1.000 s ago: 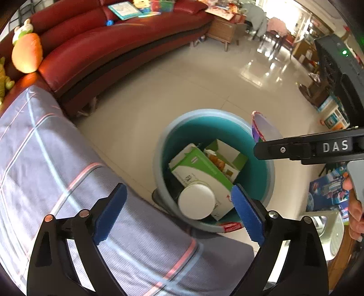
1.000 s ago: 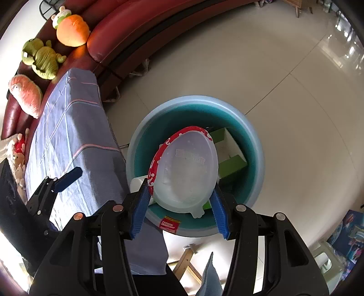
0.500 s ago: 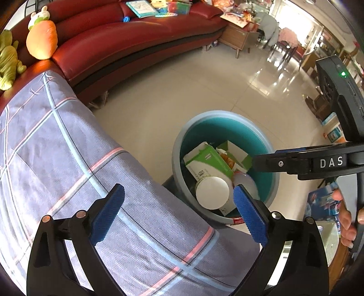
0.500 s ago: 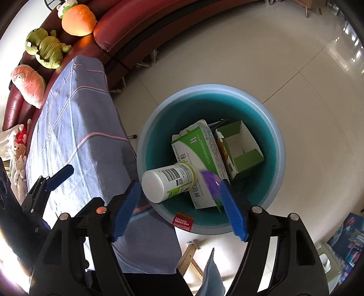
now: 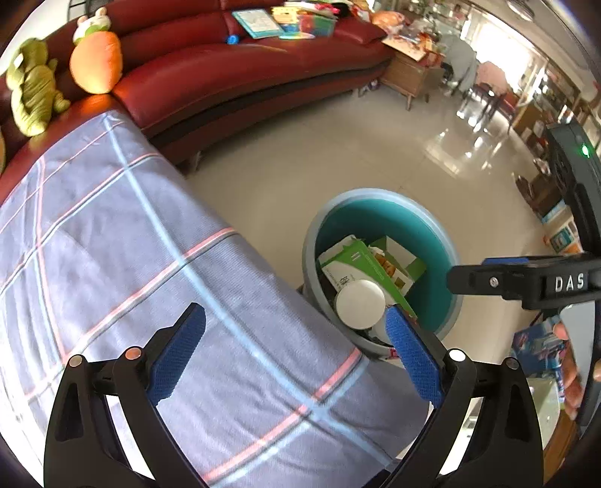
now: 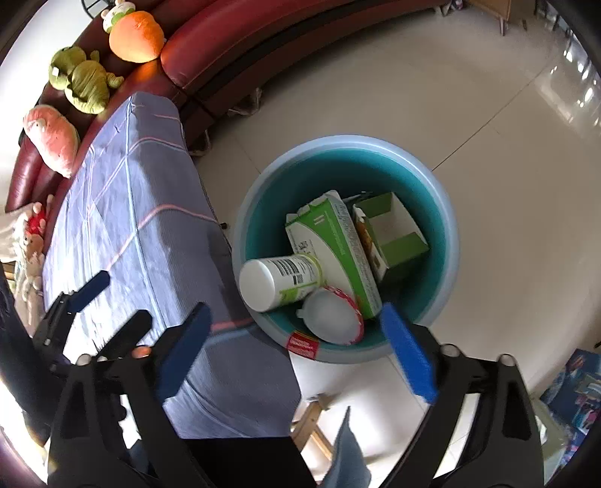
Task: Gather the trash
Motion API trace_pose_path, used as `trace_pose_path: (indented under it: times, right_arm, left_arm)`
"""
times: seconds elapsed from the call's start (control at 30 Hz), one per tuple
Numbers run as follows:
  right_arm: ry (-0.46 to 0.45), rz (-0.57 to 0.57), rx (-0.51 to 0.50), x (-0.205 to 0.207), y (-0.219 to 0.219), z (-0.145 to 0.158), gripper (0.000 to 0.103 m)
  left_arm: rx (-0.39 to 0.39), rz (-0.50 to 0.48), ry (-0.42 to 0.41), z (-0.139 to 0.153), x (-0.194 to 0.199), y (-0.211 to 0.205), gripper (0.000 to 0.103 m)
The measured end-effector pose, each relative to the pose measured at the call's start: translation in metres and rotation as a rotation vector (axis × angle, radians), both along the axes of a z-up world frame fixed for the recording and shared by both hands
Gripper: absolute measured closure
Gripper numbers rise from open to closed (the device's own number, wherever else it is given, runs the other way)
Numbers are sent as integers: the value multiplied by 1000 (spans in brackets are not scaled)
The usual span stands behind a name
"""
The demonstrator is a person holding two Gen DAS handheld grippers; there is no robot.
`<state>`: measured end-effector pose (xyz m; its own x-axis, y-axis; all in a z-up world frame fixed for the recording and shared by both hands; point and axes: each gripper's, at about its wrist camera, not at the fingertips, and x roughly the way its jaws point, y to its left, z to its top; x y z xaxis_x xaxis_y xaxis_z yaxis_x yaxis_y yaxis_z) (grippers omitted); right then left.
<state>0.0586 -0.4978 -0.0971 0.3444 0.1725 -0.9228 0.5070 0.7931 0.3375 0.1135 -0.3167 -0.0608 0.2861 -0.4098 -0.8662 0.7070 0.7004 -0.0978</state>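
A teal bin [image 6: 443, 210] stands on the floor beside the cloth-covered table; it also shows in the left wrist view [image 5: 432, 232]. Inside lie a green-white carton [image 6: 334, 247], an open green box [image 6: 394, 232], a white bottle [image 6: 278, 281] and a red-rimmed paper plate [image 6: 334, 319]. My right gripper [image 6: 293, 345] is open and empty, above the bin's near rim. My left gripper [image 5: 293, 353] is open and empty over the table's cloth, left of the bin. The right gripper's body [image 5: 526, 281] shows in the left wrist view.
A grey plaid cloth [image 5: 112, 244] covers the table. A red sofa [image 5: 244, 67] with plush toys [image 6: 135, 30] curves behind. Tiled floor [image 6: 507, 150] surrounds the bin. A wooden stool leg [image 6: 311, 416] is below the table edge.
My right gripper opened and let go of the red-rimmed plate, which dropped into the bin. My left gripper drew back to the left over the table.
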Motion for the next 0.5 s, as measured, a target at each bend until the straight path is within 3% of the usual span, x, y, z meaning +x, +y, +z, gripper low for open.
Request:
trace_pose_path:
  times: [0.33,0.5]
  right_arm:
    - [-35,60,-216,-35,35,26,11]
    - [-64,61,-266,-51,53,35,10]
  left_arm:
    - [-9,92,-20,14,-13,36,4]
    - [-23,143,-29,19,-24,55,4]
